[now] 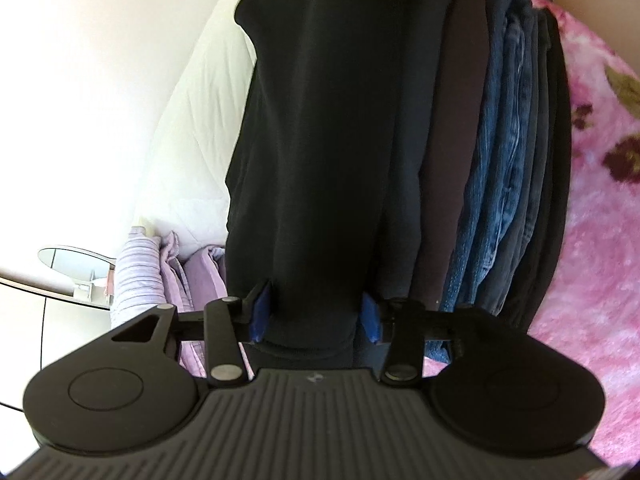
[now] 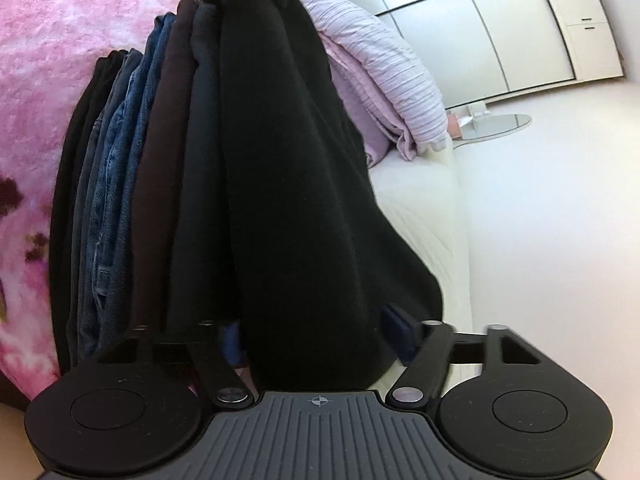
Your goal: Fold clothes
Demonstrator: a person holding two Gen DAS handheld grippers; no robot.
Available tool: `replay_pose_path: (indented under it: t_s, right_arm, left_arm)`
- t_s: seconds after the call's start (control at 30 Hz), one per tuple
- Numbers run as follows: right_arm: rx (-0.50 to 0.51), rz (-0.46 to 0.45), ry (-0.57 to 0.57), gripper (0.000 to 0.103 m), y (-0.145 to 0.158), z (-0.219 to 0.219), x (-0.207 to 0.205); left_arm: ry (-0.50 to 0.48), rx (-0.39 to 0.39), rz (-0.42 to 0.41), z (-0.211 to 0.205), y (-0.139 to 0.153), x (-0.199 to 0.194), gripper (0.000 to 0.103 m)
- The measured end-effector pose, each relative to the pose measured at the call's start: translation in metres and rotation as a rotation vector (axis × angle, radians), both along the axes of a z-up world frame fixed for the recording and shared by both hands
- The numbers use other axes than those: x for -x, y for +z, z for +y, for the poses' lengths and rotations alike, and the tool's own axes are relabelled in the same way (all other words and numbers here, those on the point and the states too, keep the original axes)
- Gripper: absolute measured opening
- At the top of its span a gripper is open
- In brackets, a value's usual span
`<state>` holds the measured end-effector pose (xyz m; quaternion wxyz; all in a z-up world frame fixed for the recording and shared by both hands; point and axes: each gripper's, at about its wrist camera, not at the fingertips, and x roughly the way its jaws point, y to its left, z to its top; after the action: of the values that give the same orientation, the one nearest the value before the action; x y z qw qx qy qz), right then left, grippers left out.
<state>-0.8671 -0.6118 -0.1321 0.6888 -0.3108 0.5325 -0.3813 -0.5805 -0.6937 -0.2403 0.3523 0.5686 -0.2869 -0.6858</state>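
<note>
My left tool [image 1: 314,318] is clamped on one end of a folded black garment [image 1: 320,140], its blue pads [image 1: 259,316] pressing the cloth from both sides. My right tool [image 2: 316,336] holds the opposite end of the same garment [image 2: 288,200]: the cloth fills the gap between its blue pads [image 2: 394,326], and the far pad is mostly hidden in the dark fabric. In the right wrist view, the left tool shows at the top edge, biting the far end.

The garment lies against a stack of folded clothes [image 1: 492,160], touching its outermost dark piece. The stack [image 2: 132,200] holds dark, brown and blue denim pieces, and it rests on a pink flowered blanket [image 1: 600,220]. On the garment's other side lie a white quilted mattress [image 1: 204,120] and crumpled lilac bedding [image 2: 384,68]. Beyond these stand a small round glass table [image 2: 496,122] and pale wardrobe doors [image 2: 500,28].
</note>
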Motion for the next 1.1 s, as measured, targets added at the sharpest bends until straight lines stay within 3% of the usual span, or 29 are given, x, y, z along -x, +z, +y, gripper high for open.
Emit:
replay_pose_path:
  t_s: [0.23, 0.33, 0.47, 0.77, 0.83, 0.9, 0.97, 1.03, 1.1]
  right_arm:
    - [-0.050, -0.025, -0.027, 0.075, -0.019, 0.001, -0.005]
    - [-0.075, -0.078, -0.073, 0.079, -0.029, -0.001, -0.021]
    - [-0.133, -0.193, -0.185, 0.079, -0.022, 0.009, -0.021]
    - [-0.323, -0.580, -0.612, 0.079, 0.004, 0.049, -0.016]
    - [-0.364, -0.695, -0.724, 0.079, 0.008, 0.057, -0.016]
    - [-0.414, -0.851, -0.838, 0.079, 0.020, 0.064, -0.006]
    - [-0.449, -1.003, -0.948, 0.079, 0.023, 0.069, -0.006]
    - [-0.446, -1.123, -1.051, 0.080, 0.031, 0.079, -0.008]
    - [-0.401, -1.208, -1.118, 0.089, 0.048, 0.094, -0.013]
  left_arm:
    - [0.044, -0.043, 0.009, -0.009, 0.005, 0.001, 0.043]
    - [0.123, -0.067, 0.068, -0.004, 0.020, -0.001, 0.045]
    - [0.258, -0.137, 0.217, 0.024, 0.034, 0.004, 0.052]
    - [0.561, -0.296, 0.552, 0.087, 0.064, 0.015, 0.072]
    - [0.588, -0.320, 0.613, 0.103, 0.103, -0.009, 0.076]
    - [0.624, -0.339, 0.706, 0.110, 0.120, -0.023, 0.082]
    - [0.659, -0.357, 0.800, 0.117, 0.136, -0.037, 0.097]
    - [0.675, -0.369, 0.865, 0.124, 0.145, -0.051, 0.101]
    - [0.665, -0.386, 0.902, 0.135, 0.151, -0.065, 0.101]
